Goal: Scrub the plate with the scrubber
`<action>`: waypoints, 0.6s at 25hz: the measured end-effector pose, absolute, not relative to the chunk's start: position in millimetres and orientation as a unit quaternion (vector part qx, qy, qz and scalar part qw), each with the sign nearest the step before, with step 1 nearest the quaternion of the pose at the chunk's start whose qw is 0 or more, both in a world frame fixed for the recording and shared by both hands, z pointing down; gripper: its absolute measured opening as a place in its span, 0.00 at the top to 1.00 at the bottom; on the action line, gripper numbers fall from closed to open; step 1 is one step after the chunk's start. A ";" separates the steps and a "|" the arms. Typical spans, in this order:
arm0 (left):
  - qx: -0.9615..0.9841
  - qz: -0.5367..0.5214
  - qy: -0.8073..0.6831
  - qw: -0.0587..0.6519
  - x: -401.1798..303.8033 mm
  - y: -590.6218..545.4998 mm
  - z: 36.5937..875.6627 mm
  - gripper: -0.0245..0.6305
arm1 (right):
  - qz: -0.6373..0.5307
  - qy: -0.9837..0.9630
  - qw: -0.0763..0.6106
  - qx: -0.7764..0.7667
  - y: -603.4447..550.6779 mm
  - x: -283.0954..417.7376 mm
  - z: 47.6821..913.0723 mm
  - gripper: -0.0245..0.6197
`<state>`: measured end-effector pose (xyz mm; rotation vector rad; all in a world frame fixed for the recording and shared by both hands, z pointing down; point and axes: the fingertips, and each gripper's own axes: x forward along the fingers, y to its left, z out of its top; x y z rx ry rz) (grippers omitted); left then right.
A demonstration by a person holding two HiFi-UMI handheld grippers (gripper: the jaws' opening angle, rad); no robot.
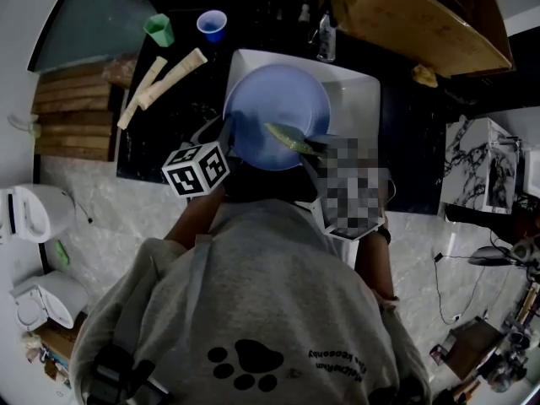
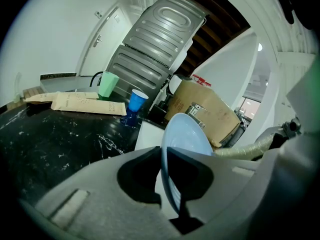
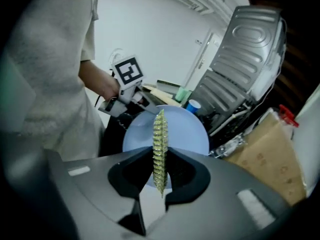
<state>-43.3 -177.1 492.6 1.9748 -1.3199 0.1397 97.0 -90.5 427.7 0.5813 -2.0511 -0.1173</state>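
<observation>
Looking steeply down past my grey sweatshirt (image 1: 253, 310) at a kitchen corner. A white rectangular sink (image 1: 359, 91) is set in a black, white-flecked stone counter (image 1: 169, 137), and pale marble floor tile (image 1: 110, 201) runs along the counter's front.

The round pale-blue plate (image 1: 274, 108) is over the sink, tilted up on edge. My left gripper (image 2: 167, 176) has its jaws pressed together on the plate's rim – in the left gripper view the rim runs straight between them. My right gripper (image 3: 156, 184) pinches a thin yellow-green scrubbing pad (image 3: 159, 149) edge-on, with its free end sticking out past the jaws. In the head view the pad lies across the plate's lower right part (I cannot tell whether it touches the plate).

On the counter left of the sink lie two long tan paper packets (image 1: 173, 76). Beyond them stand a green cup (image 1: 159, 29) and a blue cup (image 1: 212, 24), a little apart. A brown cardboard box (image 1: 422, 19) sits behind the sink on the right, and a ribbed grey metal panel (image 2: 155, 39) leans at the back. White walls and a white door close the room behind.
</observation>
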 end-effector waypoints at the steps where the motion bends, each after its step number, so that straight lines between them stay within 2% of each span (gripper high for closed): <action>1: 0.770 0.054 -0.515 0.373 -43.6 -177.1 492.4 0.92 | -0.069 -0.834 0.477 0.269 -102.6 103.8 420.6 0.85; 7: 0.769 0.055 -0.514 0.376 -43.9 -176.0 491.0 0.92 | -0.177 -0.779 0.472 0.372 -144.4 129.3 401.5 0.85; 15: 0.770 0.055 -0.512 0.377 -45.8 -175.2 492.5 0.92 | -0.306 -0.711 0.518 0.364 -154.4 124.1 420.6 0.85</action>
